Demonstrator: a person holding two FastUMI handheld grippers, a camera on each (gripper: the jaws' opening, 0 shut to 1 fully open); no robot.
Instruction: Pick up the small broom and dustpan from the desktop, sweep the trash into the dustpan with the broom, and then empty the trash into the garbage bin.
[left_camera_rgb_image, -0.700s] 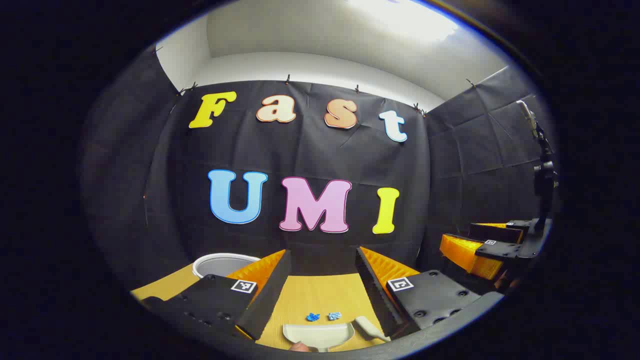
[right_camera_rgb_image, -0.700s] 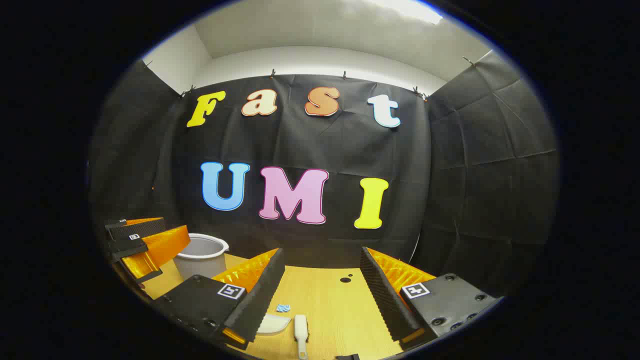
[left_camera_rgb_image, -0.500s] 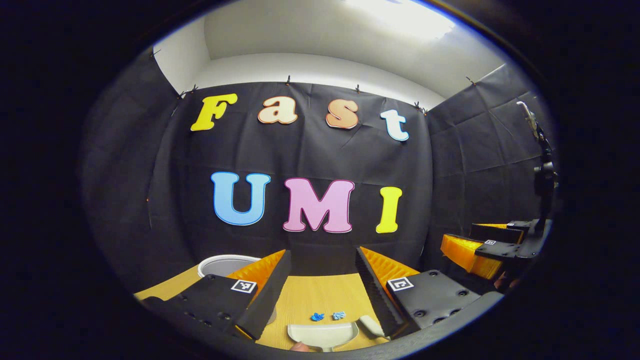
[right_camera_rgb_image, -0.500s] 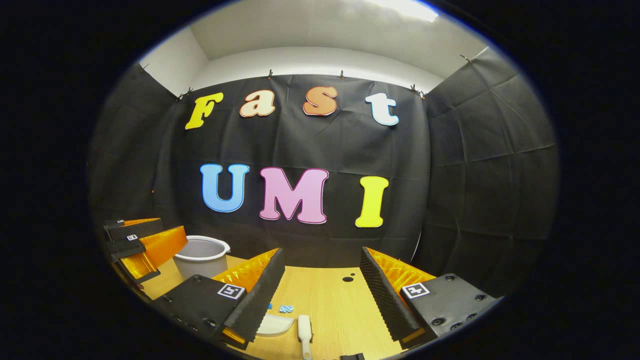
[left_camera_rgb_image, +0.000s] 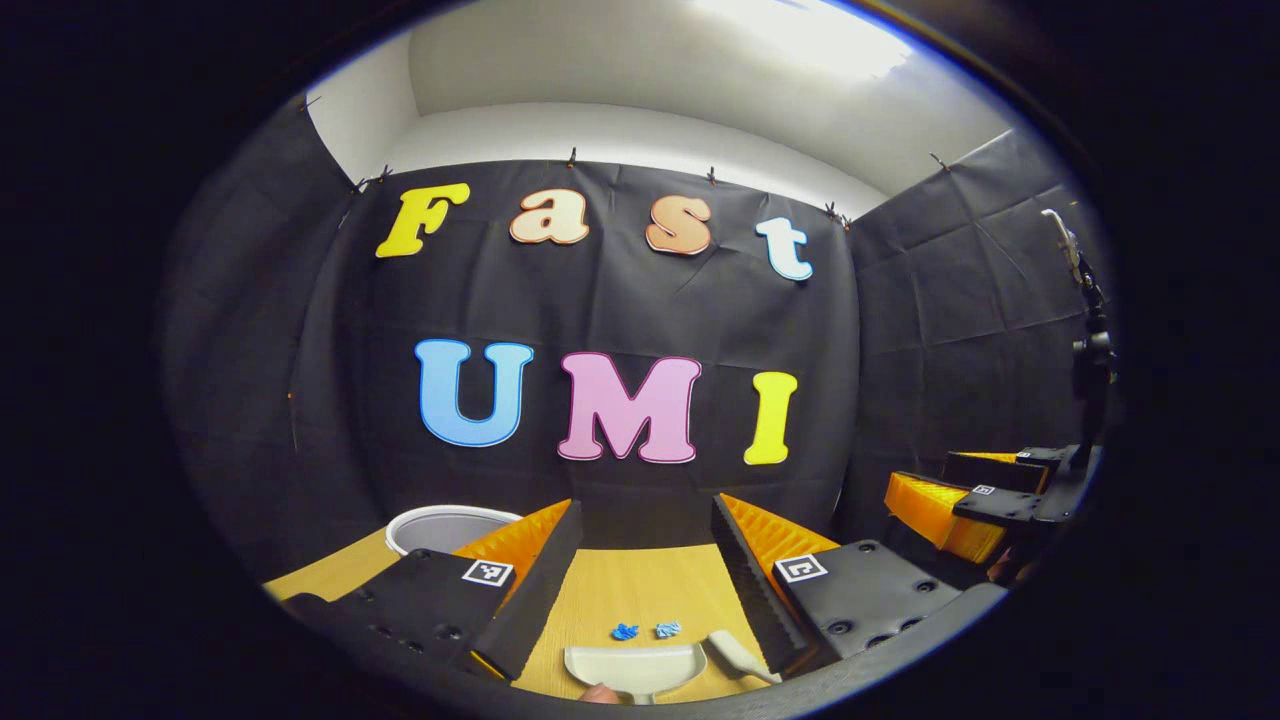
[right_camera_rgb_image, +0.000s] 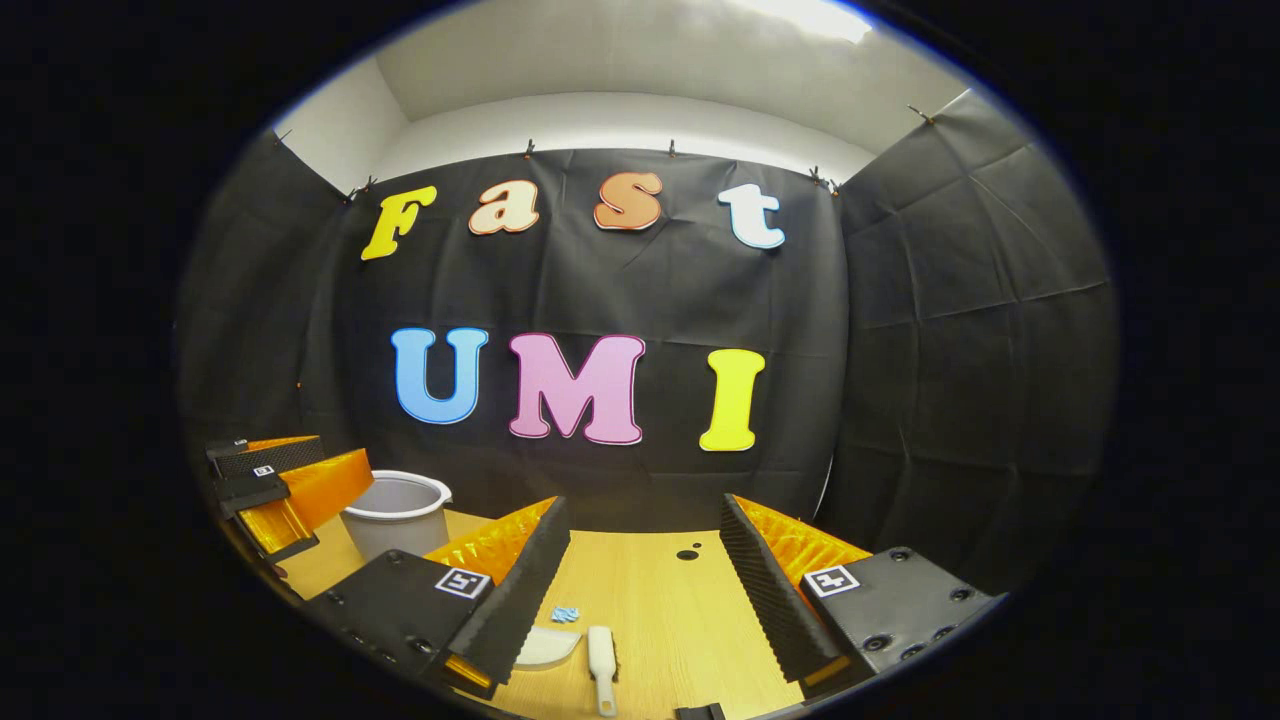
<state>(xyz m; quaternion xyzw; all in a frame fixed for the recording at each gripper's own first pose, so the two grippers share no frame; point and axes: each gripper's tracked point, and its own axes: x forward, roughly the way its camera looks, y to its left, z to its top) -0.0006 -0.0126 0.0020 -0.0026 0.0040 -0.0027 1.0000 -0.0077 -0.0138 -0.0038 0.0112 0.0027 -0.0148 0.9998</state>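
Wooden surface (right_camera_rgb_image: 660, 610) carries all task items. Garbage bin (right_camera_rgb_image: 398, 512) stands far left on it, its lower part hidden behind the left tool (left_camera_rgb_image: 640, 560), whose fingers are spread, nothing between them. Right tool (right_camera_rgb_image: 640, 570) likewise spread and empty. Dustpan (left_camera_rgb_image: 635, 668) lies near edge, handle cut off. Small broom (right_camera_rgb_image: 601, 664) lies just beside it. Two blue trash scraps (left_camera_rgb_image: 645, 631) lie just beyond the dustpan.

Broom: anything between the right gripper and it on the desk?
Nothing visible. In the right gripper view the right gripper is open, and the small broom lies flat on bare desktop in front of its fingers. The dustpan sits just beside it, blue trash scraps beyond; neither blocks the approach.
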